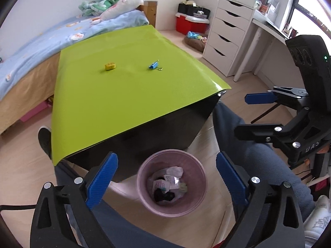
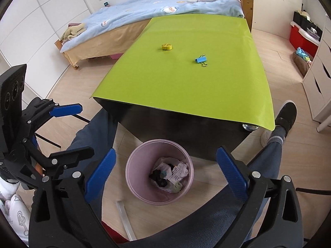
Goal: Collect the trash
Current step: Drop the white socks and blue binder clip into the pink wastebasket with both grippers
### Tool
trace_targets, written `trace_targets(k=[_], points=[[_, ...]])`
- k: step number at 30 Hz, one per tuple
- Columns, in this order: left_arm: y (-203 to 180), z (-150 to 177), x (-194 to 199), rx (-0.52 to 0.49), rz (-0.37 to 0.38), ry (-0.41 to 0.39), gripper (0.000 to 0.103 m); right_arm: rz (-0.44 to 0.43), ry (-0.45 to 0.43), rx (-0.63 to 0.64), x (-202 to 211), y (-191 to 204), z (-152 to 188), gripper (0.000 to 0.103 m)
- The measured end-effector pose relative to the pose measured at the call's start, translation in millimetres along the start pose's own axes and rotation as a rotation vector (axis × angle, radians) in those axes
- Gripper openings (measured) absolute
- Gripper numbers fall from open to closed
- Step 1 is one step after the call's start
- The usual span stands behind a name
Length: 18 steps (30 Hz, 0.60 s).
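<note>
A pink waste bin stands on the floor in front of the table and holds crumpled paper and wrappers; it also shows in the right wrist view. My left gripper is open and empty above the bin. My right gripper is open and empty above the bin too, and shows at the right of the left wrist view. On the green table top lie a yellow tape roll and a blue binder clip, also in the right wrist view.
A bed with a blue cover stands behind the table. A white drawer unit and desk stand at the right. The person's legs and shoes flank the bin. A clear tube lies on the floor.
</note>
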<state>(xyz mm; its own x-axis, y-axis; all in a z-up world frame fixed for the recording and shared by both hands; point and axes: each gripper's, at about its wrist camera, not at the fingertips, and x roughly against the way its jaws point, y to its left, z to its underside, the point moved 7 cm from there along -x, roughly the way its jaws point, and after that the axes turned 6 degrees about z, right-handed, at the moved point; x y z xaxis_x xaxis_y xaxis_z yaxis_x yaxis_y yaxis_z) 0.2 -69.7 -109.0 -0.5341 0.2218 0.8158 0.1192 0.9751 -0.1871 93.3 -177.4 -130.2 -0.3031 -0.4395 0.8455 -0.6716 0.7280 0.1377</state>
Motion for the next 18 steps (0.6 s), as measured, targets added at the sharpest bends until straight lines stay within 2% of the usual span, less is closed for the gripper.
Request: trace_targets(k=[6,13,18], points=[[10.2,-2.1,2.8,0.02,-0.02,-0.009,0.095,-0.006,0.002,-0.009,-2.8,-1.4,-0.6,0.097],[15.1,-5.9,2.8,0.04,-0.001,-0.035,0.095,-0.013,-0.004,-0.015,-4.2,-2.1,-4.0,0.097],[21.9,-14.8,2.5,0.055,0.004,-0.048,0.095,-0.018,-0.017,-0.027,-7.1,-9.3,-18.2,0.097]])
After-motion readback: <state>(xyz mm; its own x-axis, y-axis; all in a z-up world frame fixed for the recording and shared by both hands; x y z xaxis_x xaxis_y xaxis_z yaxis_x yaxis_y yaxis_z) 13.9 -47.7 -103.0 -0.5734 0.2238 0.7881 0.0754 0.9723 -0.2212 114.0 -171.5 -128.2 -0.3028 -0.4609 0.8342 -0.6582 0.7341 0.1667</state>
